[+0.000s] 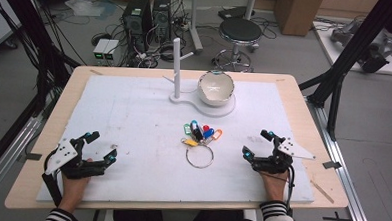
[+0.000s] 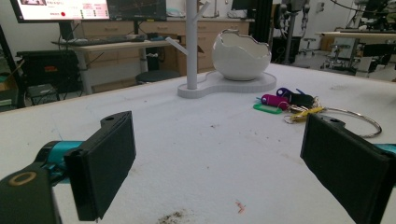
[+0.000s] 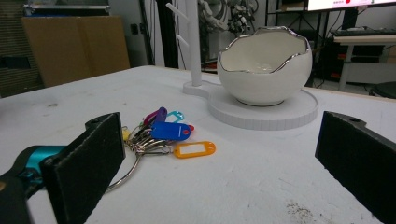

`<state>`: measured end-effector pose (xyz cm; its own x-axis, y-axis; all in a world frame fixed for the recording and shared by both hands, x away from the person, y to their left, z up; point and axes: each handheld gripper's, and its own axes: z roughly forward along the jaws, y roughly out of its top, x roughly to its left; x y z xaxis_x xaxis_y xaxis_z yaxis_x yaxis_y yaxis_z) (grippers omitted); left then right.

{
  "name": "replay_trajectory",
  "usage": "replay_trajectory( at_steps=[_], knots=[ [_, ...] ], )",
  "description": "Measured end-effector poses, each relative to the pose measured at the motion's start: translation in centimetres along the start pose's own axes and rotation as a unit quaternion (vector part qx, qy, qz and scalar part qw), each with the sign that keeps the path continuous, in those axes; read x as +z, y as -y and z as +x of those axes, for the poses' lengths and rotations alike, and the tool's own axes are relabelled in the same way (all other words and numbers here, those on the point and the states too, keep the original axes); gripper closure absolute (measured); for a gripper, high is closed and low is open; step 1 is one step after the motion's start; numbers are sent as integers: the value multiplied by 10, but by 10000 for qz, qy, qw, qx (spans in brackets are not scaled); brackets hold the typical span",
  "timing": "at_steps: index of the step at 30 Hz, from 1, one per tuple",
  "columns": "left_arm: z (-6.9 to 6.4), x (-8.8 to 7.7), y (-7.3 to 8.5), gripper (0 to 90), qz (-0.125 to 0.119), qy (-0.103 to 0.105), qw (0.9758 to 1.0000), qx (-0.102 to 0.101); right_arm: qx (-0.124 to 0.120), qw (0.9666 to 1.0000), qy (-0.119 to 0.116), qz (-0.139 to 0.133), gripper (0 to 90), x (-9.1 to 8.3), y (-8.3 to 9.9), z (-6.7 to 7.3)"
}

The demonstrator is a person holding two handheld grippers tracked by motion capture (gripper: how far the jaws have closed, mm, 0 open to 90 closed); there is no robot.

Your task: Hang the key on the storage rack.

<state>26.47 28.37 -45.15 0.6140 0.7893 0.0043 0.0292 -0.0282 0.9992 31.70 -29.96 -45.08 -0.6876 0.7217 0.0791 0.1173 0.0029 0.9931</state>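
A bunch of keys with coloured tags (image 1: pixel 201 134) on a large metal ring (image 1: pixel 200 156) lies at the middle of the white mat; the tags (image 2: pixel 279 100) (image 3: pixel 170 131) also appear in both gripper views. Behind it stands a white eggshell-shaped bowl (image 1: pixel 216 88) (image 2: pixel 241 54) (image 3: pixel 264 69) on a white base, with a white peg post (image 1: pixel 176 67) (image 2: pixel 192 44) (image 3: pixel 193 42) beside it. My left gripper (image 1: pixel 103 146) (image 2: pixel 219 172) rests open at the front left, nothing between its jaws. At the front right my right gripper (image 1: pixel 256 143) (image 3: pixel 219 172) is open and empty, right of the keys.
The white mat (image 1: pixel 133 118) covers most of the wooden table (image 1: pixel 304 110). Beyond the far edge are a black stool (image 1: pixel 240 31), computer towers (image 1: pixel 138 18) and cables on the floor. Black frame posts (image 1: pixel 351 52) stand to the right.
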Motion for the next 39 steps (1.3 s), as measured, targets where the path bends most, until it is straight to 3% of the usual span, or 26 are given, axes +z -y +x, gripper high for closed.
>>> replay_trajectory(
  at_steps=[4,18,26,27,31,39],
  knots=[
    [0,1,-1,107,86,-3,10000,17,4,10000,-1,1,10,0,0,0],
    [0,0,0,107,27,-3,10000,53,40,10000,12,-29,10,0,0,-1],
    [0,0,0,107,24,1,10000,49,230,9997,99,-24,9,-2,-2,-5],
    [0,0,0,107,30,-1,10000,49,346,9994,12,-79,9,-2,-7,-6],
    [0,0,0,107,33,3,10000,63,418,9987,-240,-150,9,-1,-23,-7],
    [0,0,0,107,38,-1,10000,69,290,9968,-735,-101,10,6,-63,-4]
  ],
)
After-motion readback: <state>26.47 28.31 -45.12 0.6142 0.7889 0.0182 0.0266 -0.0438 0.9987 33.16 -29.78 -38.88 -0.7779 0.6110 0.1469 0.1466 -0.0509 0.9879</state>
